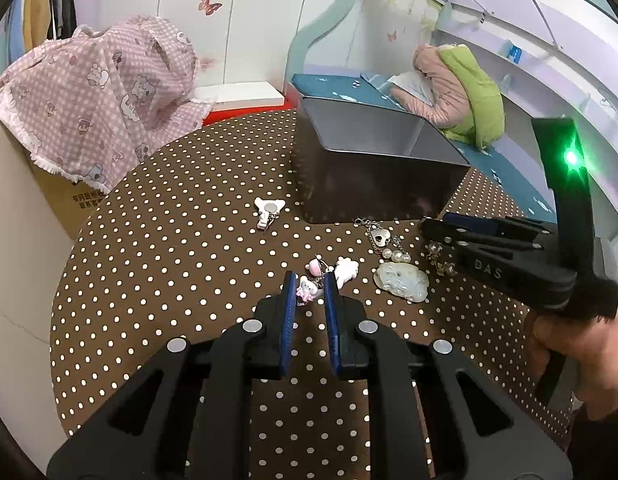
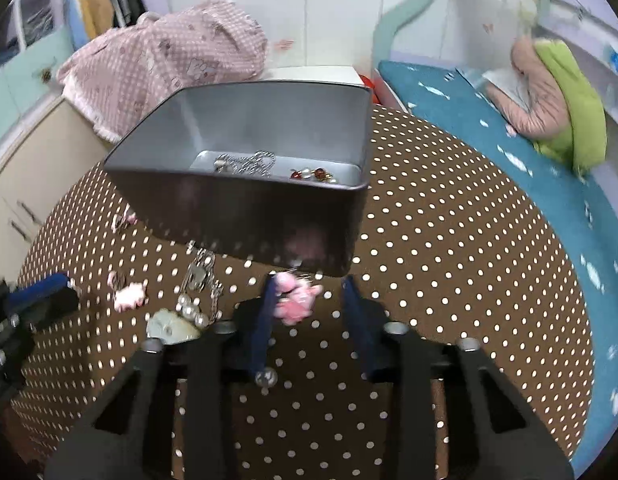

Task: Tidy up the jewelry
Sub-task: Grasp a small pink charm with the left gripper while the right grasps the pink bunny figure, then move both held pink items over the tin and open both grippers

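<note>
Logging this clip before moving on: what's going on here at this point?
A person with two handheld grippers is sorting jewelry on a polka-dot table into a metal box, which already holds a chain and some beads. The left gripper straddles a small pink-and-white charm, its jaws not clearly closed. The right gripper is open, with a pink charm at its left finger.

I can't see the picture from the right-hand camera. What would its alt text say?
The right gripper, fingers apart, hovers over a brown polka-dot table with a blurred pink charm by its left finger. Just ahead sits an open metal tin holding a silver chain and red earrings; more trinkets lie left.
</note>
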Available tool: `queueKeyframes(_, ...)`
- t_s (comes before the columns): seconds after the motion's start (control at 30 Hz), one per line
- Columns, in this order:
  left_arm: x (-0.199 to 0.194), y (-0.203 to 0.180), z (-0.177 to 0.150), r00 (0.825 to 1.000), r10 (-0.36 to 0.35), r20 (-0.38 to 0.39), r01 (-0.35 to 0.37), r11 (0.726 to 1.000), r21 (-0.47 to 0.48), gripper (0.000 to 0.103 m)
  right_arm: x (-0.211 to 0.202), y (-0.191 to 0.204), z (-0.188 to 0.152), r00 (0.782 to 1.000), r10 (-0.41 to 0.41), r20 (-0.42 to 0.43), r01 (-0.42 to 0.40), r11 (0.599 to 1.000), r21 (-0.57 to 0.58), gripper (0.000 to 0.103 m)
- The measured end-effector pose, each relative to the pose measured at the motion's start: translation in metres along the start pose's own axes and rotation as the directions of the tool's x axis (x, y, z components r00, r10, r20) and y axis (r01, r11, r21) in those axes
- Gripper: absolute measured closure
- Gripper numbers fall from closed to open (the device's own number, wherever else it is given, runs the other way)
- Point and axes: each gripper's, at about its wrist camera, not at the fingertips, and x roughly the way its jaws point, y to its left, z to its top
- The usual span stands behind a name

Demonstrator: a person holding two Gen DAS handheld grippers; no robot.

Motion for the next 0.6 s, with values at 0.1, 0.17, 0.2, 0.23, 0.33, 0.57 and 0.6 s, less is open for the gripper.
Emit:
queueKeyframes(0.1,0.0,0.002,0.0,1.0,-0.003,0.001,0.003,1.0,-0.003,0.089,-0.004,-0.006,-0.006,1.0,0.013,-0.001,-0.013,1.0,0.005,0.088)
queueKeyframes(0.17,-0.001,0.003,0.0,1.0,-0.005,0.002,0.005,1.0,-0.004,0.089,-0.009,-0.018,-0.012,0.999,0.042,0.007,-0.042,0.998,0.046,0.088)
queueKeyframes(0.2,-0.001,0.003,0.0,1.0,-0.007,0.004,0.007,1.0,-0.006,0.089,-0.011,-0.022,-0.015,0.999,0.051,0.01,-0.051,0.997,0.058,0.088)
queueKeyframes(0.23,-0.002,0.005,0.001,1.0,-0.009,0.006,0.009,1.0,-0.006,0.089,-0.014,-0.028,-0.017,0.997,0.073,0.016,-0.074,0.994,0.084,0.088)
queueKeyframes(0.33,-0.005,0.003,0.002,1.0,-0.013,0.014,0.013,1.0,-0.003,0.089,-0.023,-0.039,-0.019,0.994,0.101,0.034,-0.105,0.987,0.125,0.088)
queueKeyframes(0.57,-0.022,-0.004,0.014,0.998,-0.018,0.056,0.018,1.0,0.006,0.089,-0.056,-0.038,-0.008,0.987,0.137,0.087,-0.147,0.982,0.118,0.088)
queueKeyframes(0.6,-0.025,-0.007,0.016,0.998,-0.018,0.063,0.017,1.0,0.008,0.089,-0.064,-0.036,-0.004,0.985,0.143,0.102,-0.154,0.982,0.111,0.088)
